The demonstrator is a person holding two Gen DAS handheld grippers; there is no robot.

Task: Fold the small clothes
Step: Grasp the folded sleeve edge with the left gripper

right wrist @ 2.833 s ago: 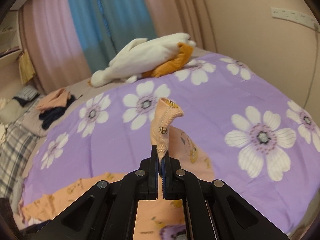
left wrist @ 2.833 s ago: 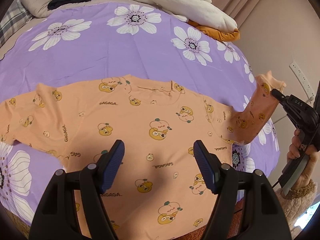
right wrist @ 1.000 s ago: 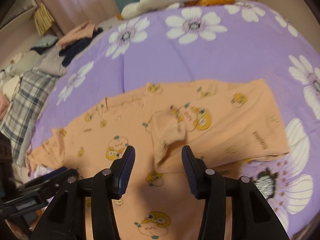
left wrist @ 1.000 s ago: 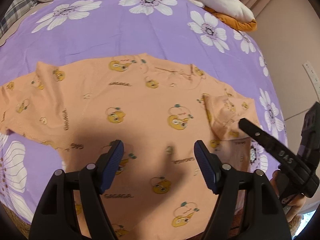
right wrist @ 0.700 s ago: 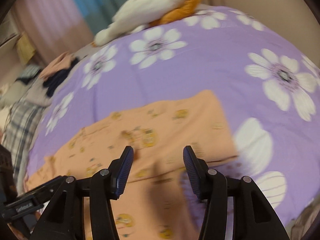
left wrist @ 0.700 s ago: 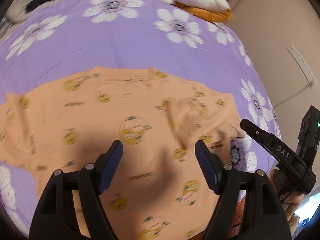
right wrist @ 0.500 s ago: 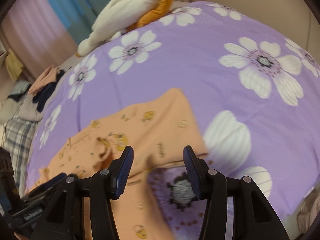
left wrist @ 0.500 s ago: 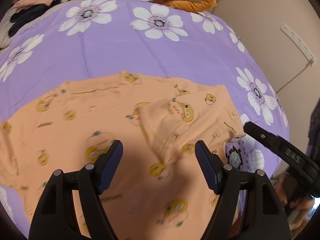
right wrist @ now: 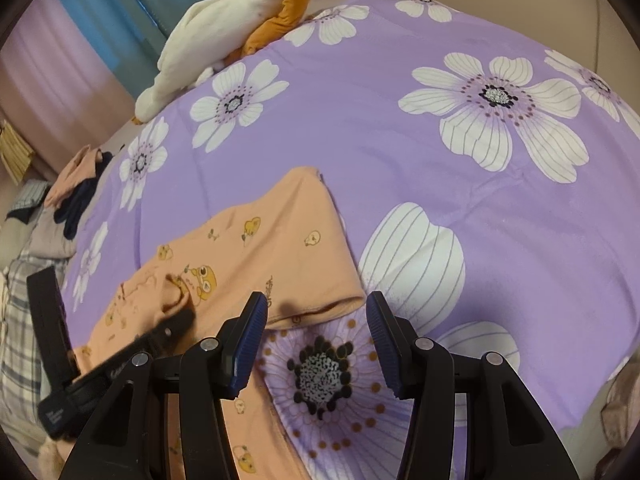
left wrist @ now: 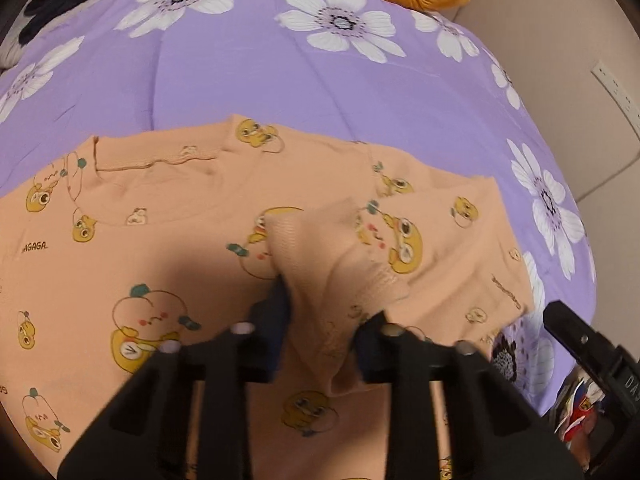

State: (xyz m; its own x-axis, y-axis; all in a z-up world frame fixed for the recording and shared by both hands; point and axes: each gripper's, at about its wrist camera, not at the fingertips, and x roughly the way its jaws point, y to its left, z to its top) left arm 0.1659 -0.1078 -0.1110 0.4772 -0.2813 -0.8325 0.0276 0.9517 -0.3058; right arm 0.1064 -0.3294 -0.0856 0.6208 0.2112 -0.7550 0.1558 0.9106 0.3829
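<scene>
An orange child's shirt (left wrist: 160, 208) with yellow cartoon prints lies flat on the purple flowered bedcover (right wrist: 400, 140). Its right sleeve (left wrist: 452, 240) is folded inward over the chest. My left gripper (left wrist: 322, 312) is at the sleeve's cuff (left wrist: 336, 264); its jaws are closing, with the bunched cuff fabric pinched between the pads. The right wrist view shows this gripper (right wrist: 180, 320) on the cuff at the left. My right gripper (right wrist: 316, 332) stands open with nothing between its fingers, just off the sleeve's folded edge (right wrist: 320, 308), over a printed flower. One of its fingers (left wrist: 576, 336) shows at the left wrist view's right edge.
A white and orange plush toy (right wrist: 224, 36) lies at the bed's far side. A pile of folded clothes (right wrist: 76, 184) and a plaid cloth (right wrist: 20, 320) sit at the left. A beige wall with a socket strip (left wrist: 616, 92) borders the bed on the right.
The right gripper laid the sleeve across the chest, let go and drew back to the fold's edge. The left gripper moved right onto the cuff and its jaws closed on the fabric.
</scene>
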